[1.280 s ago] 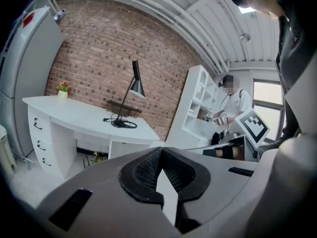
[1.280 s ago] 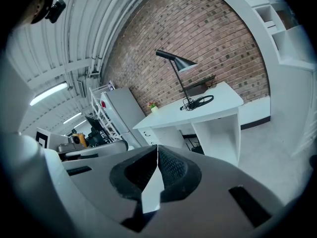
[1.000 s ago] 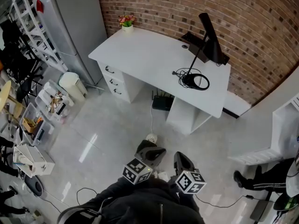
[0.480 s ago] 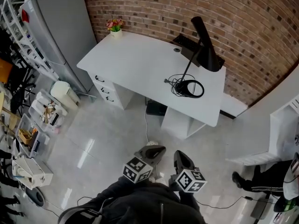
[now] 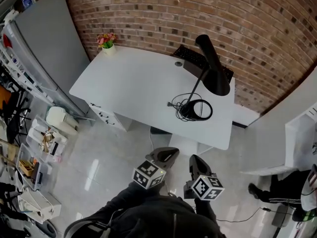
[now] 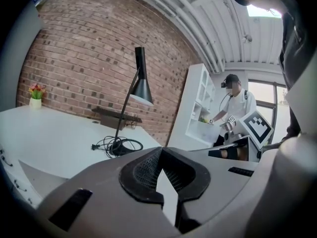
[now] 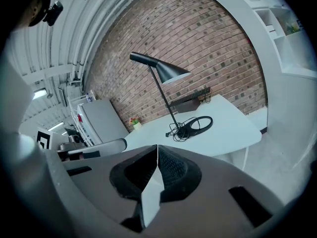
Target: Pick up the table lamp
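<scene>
Fingers on my left gripper (image 5: 171,153) and right gripper (image 5: 194,160) are pressed together, empty. I'm approaching; the lamp (image 5: 212,66) stands on the desk (image 5: 133,83) ahead. Next: spread one pair, reach its stem.

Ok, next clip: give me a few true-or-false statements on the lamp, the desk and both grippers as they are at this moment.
1. The table lamp stands upright on the white desk. True.
2. The left gripper is clamped on the lamp's stem. False: it is shut on nothing, short of the desk.
3. The lamp's cord lies coiled by its base on the desk. True.
4. The flower pot stands right beside the lamp. False: it sits at the desk's far left corner, well apart from the lamp.
5. The right gripper has its jaws wide apart. False: they are together and hold nothing.
</scene>
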